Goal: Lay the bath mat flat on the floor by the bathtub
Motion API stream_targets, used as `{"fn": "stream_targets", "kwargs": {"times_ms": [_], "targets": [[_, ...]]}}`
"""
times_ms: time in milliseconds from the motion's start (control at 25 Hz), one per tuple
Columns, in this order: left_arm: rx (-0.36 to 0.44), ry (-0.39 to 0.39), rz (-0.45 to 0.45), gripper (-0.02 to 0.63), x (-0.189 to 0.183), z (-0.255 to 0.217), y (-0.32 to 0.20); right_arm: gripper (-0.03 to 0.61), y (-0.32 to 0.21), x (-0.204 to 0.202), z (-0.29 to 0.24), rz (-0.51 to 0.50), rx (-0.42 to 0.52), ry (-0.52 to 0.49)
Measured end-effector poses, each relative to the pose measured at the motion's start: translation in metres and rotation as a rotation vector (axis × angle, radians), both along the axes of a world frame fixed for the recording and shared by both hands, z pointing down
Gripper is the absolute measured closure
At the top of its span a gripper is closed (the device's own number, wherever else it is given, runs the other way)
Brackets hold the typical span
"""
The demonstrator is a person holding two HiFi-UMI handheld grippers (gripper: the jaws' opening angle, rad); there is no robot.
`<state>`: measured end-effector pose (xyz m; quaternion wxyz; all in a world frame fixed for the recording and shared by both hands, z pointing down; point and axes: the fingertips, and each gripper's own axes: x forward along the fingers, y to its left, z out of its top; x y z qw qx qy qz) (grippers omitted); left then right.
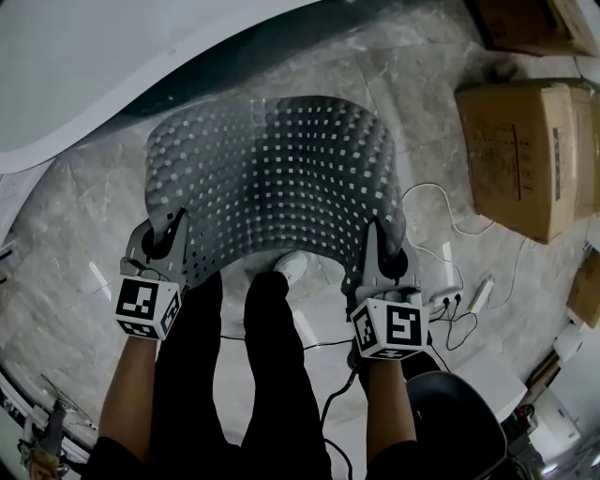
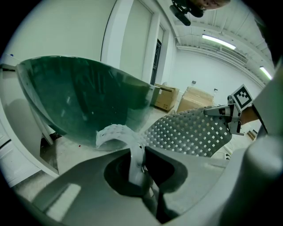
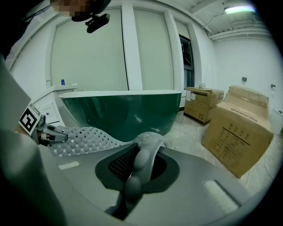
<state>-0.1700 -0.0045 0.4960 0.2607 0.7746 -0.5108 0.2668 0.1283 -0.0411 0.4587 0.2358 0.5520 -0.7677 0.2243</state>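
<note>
The bathtub fills the upper left of the head view; it is white inside and dark green outside; this view does not show what is in it. A big brown box sits shut at the upper right; a second box sits above it at the top edge; what they hold is hidden. A dark round thing shows at the lower right; it cannot be told what it is.

The bath mat is in the middle of the picture; it is grey with many small holes; it bends up like a little hill over the floor, just beside the bathtub, so it is not flat. The left gripper pinches the near left corner of the mat, its fingers closed tight on the edge; the right gripper pinches the near right corner the same way.

The person's black legs and a white shoe are at the mat's near edge, between the two grippers. A white cord and a power strip lie on the floor at the right, between the mat and the big box.
</note>
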Motion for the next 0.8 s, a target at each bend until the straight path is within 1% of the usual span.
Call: {"fn": "stream_targets", "kwargs": {"times_ms": [160, 480, 680, 800], "targets": [[0.003, -0.012, 0.015, 0.597, 0.001, 0.027, -0.003, 0.531, -0.004, 0.002, 0.025, -0.012, -0.001, 0.009], [0.02, -0.034, 0.036, 0.597, -0.009, 0.059, -0.002, 0.531, -0.005, 0.003, 0.058, -0.019, 0.011, 0.014], [0.024, -0.041, 0.042, 0.597, -0.014, 0.111, -0.01, 0.531, -0.014, -0.005, 0.11, -0.047, 0.014, 0.015], [0.026, -0.038, 0.048, 0.597, -0.014, 0.133, -0.013, 0.531, -0.019, -0.005, 0.131, -0.054, 0.018, 0.014]]}}
